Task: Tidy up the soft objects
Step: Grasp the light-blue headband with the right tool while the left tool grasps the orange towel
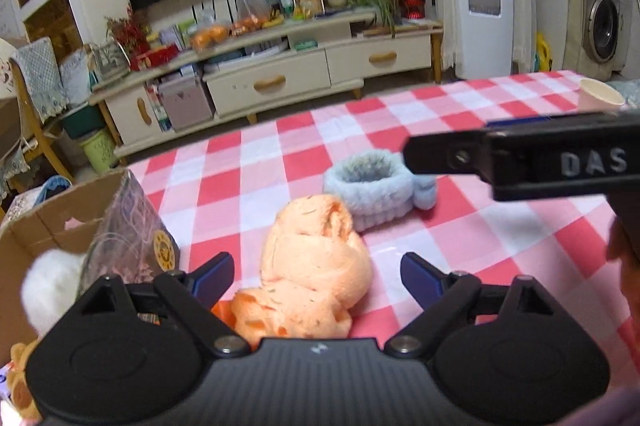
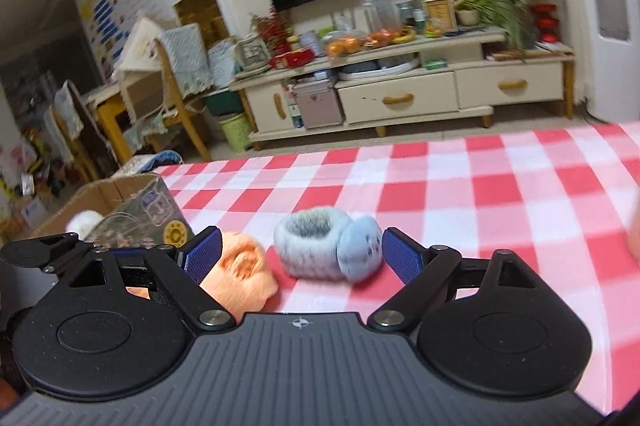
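Note:
An orange fluffy soft item (image 1: pixel 316 274) lies on the red-and-white checked tablecloth (image 1: pixel 500 226), right between the fingers of my open left gripper (image 1: pixel 318 276). A pale blue fluffy band (image 1: pixel 372 186) lies just beyond it. In the right wrist view my right gripper (image 2: pixel 300 256) is open, with the blue band (image 2: pixel 326 250) between its fingers and the orange item (image 2: pixel 240 278) by its left finger. The right gripper also shows in the left wrist view (image 1: pixel 520 162), just right of the blue band.
A cardboard box (image 1: pixel 52 226) stands at the table's left edge, holding a white fluffy item (image 1: pixel 50 286) and a plastic-wrapped packet (image 1: pixel 132 234). A paper cup (image 1: pixel 598 98) stands at the far right. A TV cabinet (image 2: pixel 400 94) lies beyond the table.

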Motion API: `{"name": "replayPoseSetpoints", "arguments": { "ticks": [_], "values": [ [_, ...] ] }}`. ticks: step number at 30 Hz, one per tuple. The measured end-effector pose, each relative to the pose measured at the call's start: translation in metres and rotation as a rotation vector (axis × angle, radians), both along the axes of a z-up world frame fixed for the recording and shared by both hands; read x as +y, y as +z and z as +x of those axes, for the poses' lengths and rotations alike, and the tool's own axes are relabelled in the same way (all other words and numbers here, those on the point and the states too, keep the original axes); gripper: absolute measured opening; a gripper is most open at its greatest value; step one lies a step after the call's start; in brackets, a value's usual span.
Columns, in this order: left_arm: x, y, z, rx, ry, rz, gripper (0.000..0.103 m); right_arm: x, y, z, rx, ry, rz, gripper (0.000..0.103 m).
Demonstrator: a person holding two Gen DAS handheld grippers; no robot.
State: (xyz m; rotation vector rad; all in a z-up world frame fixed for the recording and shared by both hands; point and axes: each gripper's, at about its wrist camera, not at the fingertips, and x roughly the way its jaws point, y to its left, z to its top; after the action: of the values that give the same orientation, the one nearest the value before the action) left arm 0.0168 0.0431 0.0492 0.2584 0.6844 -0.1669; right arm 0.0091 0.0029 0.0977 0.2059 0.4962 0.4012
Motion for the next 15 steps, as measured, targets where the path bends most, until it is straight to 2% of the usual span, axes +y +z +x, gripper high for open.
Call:
{"name": "replayPoseSetpoints", "arguments": {
  "ticks": [6, 10, 15],
  "values": [
    [0.013, -0.004, 0.025, 0.08, 0.044, -0.07, 0.09, 0.026, -0.01, 0.039, -0.003, 0.113, -0.077, 0.103],
    [0.017, -0.01, 0.035, 0.123, 0.062, -0.099, 0.089, 0.03, -0.024, 0.065, 0.035, 0.138, -0.085, 0.103],
    [0.019, -0.02, 0.046, 0.183, 0.071, -0.142, 0.087, 0.031, -0.033, 0.077, 0.023, 0.15, -0.1, 0.103]
  ]
}}
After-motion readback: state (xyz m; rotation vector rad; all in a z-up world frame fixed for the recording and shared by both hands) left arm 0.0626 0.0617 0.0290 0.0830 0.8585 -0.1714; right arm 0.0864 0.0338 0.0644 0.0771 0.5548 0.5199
